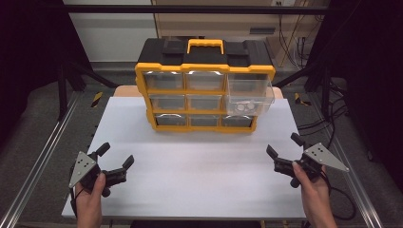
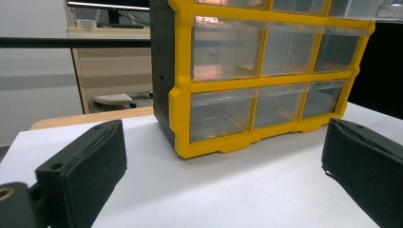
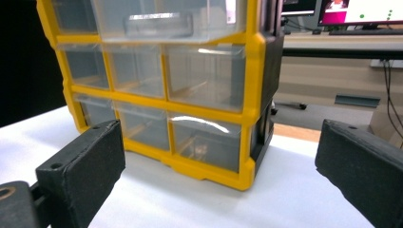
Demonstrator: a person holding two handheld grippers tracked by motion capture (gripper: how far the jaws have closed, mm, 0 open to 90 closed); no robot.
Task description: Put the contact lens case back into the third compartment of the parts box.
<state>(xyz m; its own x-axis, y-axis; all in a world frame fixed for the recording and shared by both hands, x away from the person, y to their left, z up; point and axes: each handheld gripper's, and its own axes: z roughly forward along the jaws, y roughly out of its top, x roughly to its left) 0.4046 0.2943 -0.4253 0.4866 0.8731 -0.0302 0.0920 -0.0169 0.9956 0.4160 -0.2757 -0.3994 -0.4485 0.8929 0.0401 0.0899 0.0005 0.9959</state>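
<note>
A yellow-framed black organizer (image 1: 204, 85) with nine clear drawers and a yellow handle is seen well ahead of both sets of fingers. Its top right drawer (image 1: 249, 95) is pulled out. The left gripper (image 1: 116, 156) and right gripper (image 1: 283, 144) are held wide open, empty.
</note>
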